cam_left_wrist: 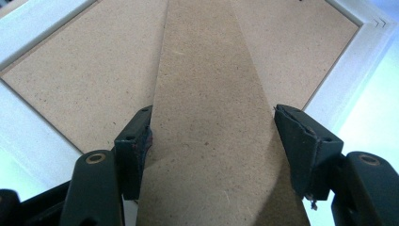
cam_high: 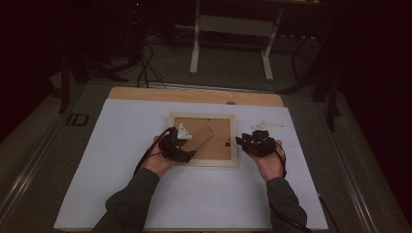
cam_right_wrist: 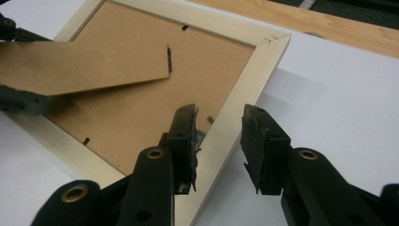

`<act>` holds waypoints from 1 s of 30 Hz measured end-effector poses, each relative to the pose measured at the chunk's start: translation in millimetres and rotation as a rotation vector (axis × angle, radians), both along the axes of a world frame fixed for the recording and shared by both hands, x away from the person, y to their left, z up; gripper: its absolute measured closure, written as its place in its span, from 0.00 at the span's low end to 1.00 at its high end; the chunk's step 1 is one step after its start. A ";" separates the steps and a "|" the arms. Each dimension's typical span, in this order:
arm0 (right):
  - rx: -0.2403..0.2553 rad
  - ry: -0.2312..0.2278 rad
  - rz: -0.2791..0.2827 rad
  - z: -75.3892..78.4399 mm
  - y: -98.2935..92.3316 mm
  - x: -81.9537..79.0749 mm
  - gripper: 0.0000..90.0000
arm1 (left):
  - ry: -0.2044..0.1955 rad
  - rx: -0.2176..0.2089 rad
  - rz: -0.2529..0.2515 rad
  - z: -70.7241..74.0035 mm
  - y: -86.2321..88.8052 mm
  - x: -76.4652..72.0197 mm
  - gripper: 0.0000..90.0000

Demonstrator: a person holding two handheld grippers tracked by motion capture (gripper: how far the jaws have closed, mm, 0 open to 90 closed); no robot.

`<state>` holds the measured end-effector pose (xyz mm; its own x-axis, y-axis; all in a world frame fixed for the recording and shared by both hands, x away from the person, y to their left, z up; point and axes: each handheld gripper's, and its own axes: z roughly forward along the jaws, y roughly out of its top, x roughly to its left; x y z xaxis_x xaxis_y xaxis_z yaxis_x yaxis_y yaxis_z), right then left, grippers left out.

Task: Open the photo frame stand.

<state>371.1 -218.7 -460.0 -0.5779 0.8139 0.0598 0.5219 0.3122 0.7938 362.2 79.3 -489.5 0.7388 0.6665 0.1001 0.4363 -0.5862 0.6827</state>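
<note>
A pale wooden picture frame (cam_high: 201, 116) (cam_left_wrist: 28, 33) (cam_right_wrist: 263, 52) lies face down on a white sheet, its brown backing board up. The brown stand strip (cam_high: 199, 138) (cam_left_wrist: 211, 117) (cam_right_wrist: 94, 66) is tilted up off the backing. My left gripper (cam_high: 190, 145) (cam_left_wrist: 211, 113) is shut on this strip, one jaw on each long edge. My right gripper (cam_high: 241, 141) (cam_right_wrist: 219, 110) hovers at the frame's right rail with its jaws astride it. The jaws stand apart and I see no contact with the rail. A small metal tab sits by the inner jaw.
The white sheet (cam_high: 145, 194) covers a wooden table (cam_high: 194, 94). A small whitish piece (cam_high: 267, 125) lies on the sheet just right of the frame. Beyond the table stand white table legs (cam_high: 195, 43), and cables lie on the floor.
</note>
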 end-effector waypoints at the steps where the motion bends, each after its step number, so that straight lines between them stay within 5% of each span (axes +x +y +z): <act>1: -0.001 -0.003 0.001 0.3 0.2 0.8 0.73 | -0.007 0.001 0.001 0.2 -0.5 -1.1 0.40; 30: -0.091 0.046 0.009 -2.9 4.9 25.2 0.67 | -0.148 0.047 0.000 3.4 -6.4 -24.4 0.40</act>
